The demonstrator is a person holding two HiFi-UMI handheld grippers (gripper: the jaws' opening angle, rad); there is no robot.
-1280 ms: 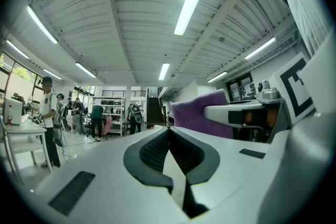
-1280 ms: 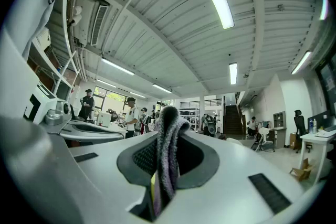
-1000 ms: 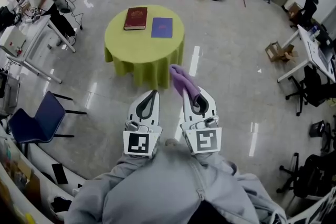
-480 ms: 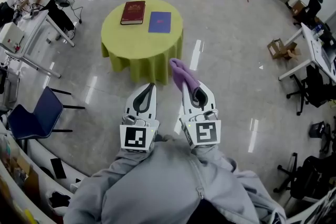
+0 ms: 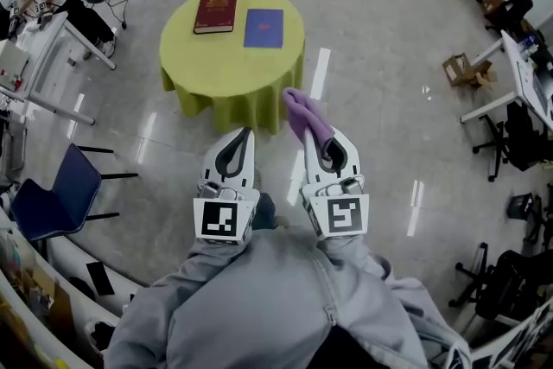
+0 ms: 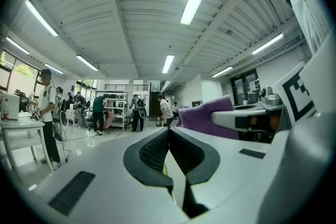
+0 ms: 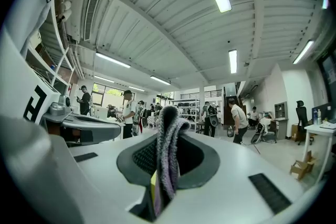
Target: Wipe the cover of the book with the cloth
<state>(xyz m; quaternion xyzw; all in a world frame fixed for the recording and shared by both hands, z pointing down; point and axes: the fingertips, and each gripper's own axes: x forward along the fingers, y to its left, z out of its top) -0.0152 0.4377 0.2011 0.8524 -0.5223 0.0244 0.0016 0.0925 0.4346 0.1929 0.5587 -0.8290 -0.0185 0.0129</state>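
Note:
A dark red book [image 5: 215,11] and a blue book [image 5: 263,28] lie side by side on a round table with a yellow-green cloth [image 5: 226,65], ahead of me in the head view. My right gripper [image 5: 326,146] is shut on a purple cloth [image 5: 307,118], which sticks out past its tips; the right gripper view shows the purple cloth [image 7: 167,150] pinched between the jaws. My left gripper [image 5: 239,143] is shut with nothing in it, its tips meeting in the left gripper view [image 6: 169,136]. Both grippers are held near my body, short of the table.
A blue chair [image 5: 47,205] stands at my left. White desks [image 5: 39,56] with a person beside them line the left side. Office chairs [image 5: 518,134] and a desk stand at the right, with a cardboard box [image 5: 460,69] on the floor. Shiny floor lies between me and the table.
The table and books have shifted slightly toward me and to the left in the head view. Both grippers keep the same pose, the cloth still held.

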